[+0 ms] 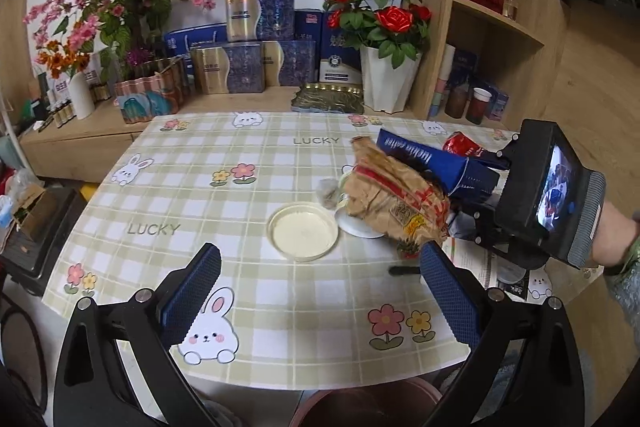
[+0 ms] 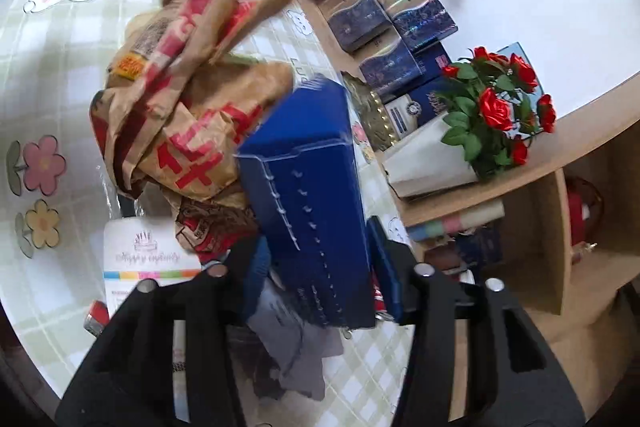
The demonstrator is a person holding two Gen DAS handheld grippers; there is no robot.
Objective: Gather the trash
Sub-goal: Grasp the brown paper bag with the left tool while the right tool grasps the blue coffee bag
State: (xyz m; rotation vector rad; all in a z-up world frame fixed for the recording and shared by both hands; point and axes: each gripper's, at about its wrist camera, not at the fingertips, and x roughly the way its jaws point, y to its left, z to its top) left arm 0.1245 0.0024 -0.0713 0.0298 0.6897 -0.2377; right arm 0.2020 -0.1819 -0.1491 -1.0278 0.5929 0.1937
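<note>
My left gripper [image 1: 320,267] is open and empty above the near part of the checked table [image 1: 192,187]. A clear round plastic lid [image 1: 303,231] lies just beyond its fingertips. My right gripper [image 2: 316,263] is shut on a blue carton [image 2: 312,195], also seen in the left wrist view [image 1: 436,163], held above the table. A crumpled brown paper bag with red print [image 2: 176,115] lies beside the carton, and in the left wrist view [image 1: 396,203] it covers a white cup. A crushed red can [image 1: 462,145] sits behind the carton.
A white card with coloured stripe [image 2: 148,259] and grey crumpled material [image 2: 296,355] lie under my right gripper. A wooden sideboard [image 1: 80,135] behind the table holds blue gift boxes [image 1: 244,71], a white pot of red roses [image 1: 384,75] and pink blossom. Shelves [image 1: 496,11] stand at the right.
</note>
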